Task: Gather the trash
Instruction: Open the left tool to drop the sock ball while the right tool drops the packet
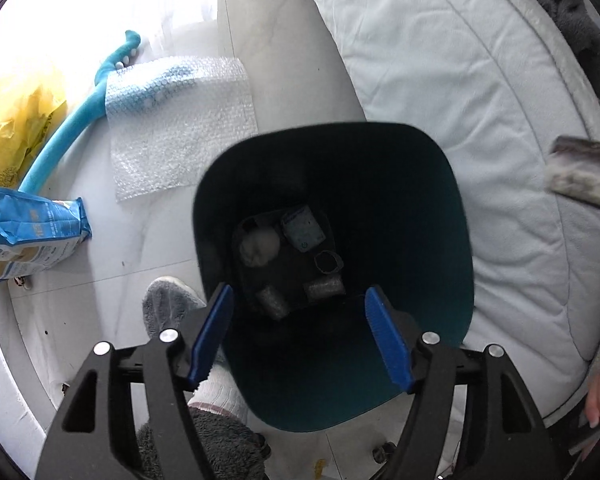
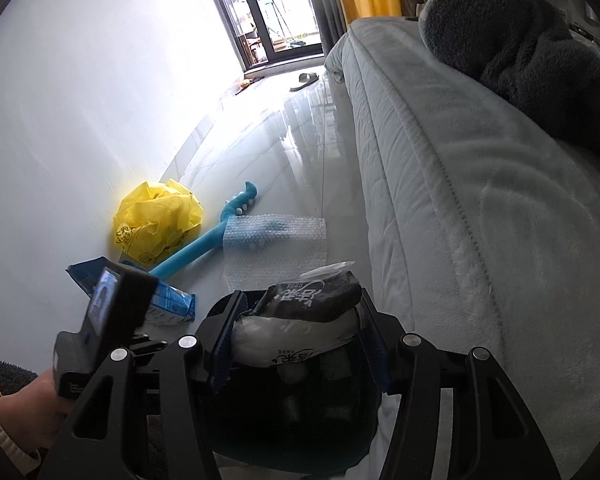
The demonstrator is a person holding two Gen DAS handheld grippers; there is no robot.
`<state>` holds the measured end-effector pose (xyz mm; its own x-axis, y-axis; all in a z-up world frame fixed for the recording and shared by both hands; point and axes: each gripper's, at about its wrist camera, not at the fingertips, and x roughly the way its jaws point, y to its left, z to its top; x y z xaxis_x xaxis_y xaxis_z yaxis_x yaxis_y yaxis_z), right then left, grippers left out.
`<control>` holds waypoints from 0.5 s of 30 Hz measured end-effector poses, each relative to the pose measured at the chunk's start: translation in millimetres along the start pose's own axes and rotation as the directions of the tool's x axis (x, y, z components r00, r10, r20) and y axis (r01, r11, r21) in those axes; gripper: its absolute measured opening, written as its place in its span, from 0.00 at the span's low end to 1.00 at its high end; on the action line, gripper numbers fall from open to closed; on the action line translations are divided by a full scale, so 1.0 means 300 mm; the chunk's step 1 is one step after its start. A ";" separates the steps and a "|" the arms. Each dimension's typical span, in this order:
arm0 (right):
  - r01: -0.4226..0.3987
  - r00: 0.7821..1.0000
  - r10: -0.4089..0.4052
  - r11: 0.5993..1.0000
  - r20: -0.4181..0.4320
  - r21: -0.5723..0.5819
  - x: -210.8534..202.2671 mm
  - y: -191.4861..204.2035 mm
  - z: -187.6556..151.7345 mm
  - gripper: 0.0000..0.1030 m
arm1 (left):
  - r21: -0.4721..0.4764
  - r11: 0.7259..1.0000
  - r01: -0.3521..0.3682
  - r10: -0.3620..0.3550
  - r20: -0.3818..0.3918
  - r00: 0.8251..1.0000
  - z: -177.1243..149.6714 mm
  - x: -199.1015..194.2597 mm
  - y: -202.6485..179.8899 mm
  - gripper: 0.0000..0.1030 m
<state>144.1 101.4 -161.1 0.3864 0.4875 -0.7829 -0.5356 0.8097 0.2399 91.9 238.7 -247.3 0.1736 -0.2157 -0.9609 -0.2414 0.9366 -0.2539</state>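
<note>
A dark teal trash bin (image 1: 440, 208) stands on the floor beside the bed, with several bits of trash (image 1: 288, 256) at its bottom. My left gripper (image 1: 300, 312) hangs open and empty just over the bin's mouth. My right gripper (image 2: 296, 316) is shut on a black and white snack bag (image 2: 308, 308) and holds it over the bin (image 2: 292, 420). That bag's edge shows at the right in the left wrist view (image 1: 584, 172). A bubble wrap sheet (image 1: 180, 128), a blue packet (image 1: 24, 236) and a yellow plastic bag (image 2: 156, 220) lie on the floor.
A white quilted bed (image 2: 460, 200) with a grey fleece blanket (image 2: 520, 52) fills the right side. A blue toy guitar (image 2: 212, 236) lies partly under the bubble wrap. A white wall runs on the left. My slippered foot (image 1: 168, 300) stands left of the bin.
</note>
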 end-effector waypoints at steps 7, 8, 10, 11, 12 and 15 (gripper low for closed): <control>0.008 0.996 -0.008 1.000 -0.085 -0.001 0.106 0.017 -0.025 0.54 | -0.023 1.000 -0.005 0.006 0.048 0.999 0.011 -0.076 0.078 0.72; 0.010 0.995 -0.011 1.000 -0.096 -0.003 0.119 0.021 -0.030 0.54 | -0.026 1.000 -0.006 0.007 0.052 0.999 0.011 -0.085 0.090 0.72; 0.012 0.993 -0.013 1.000 -0.121 -0.006 0.146 0.027 -0.039 0.54 | -0.029 1.000 -0.010 0.012 0.068 0.998 0.011 -0.105 0.110 0.72; 0.012 0.991 -0.013 1.000 -0.130 -0.006 0.158 0.031 -0.039 0.54 | -0.030 0.999 -0.013 0.015 0.077 0.997 0.011 -0.117 0.116 0.72; 0.012 0.990 -0.013 1.000 -0.141 -0.007 0.169 0.033 -0.043 0.54 | -0.029 0.999 -0.016 0.018 0.089 0.996 0.012 -0.133 0.124 0.72; 0.016 0.985 -0.018 1.000 -0.174 -0.011 0.208 0.038 -0.057 0.54 | -0.030 0.999 -0.029 0.032 0.130 0.991 0.011 -0.174 0.142 0.72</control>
<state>149.2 135.4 -217.1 0.2594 0.4085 -0.8751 -0.5375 0.8139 0.2206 75.6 290.8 -207.5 0.2879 -0.1477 -0.9462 -0.2745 0.9338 -0.2293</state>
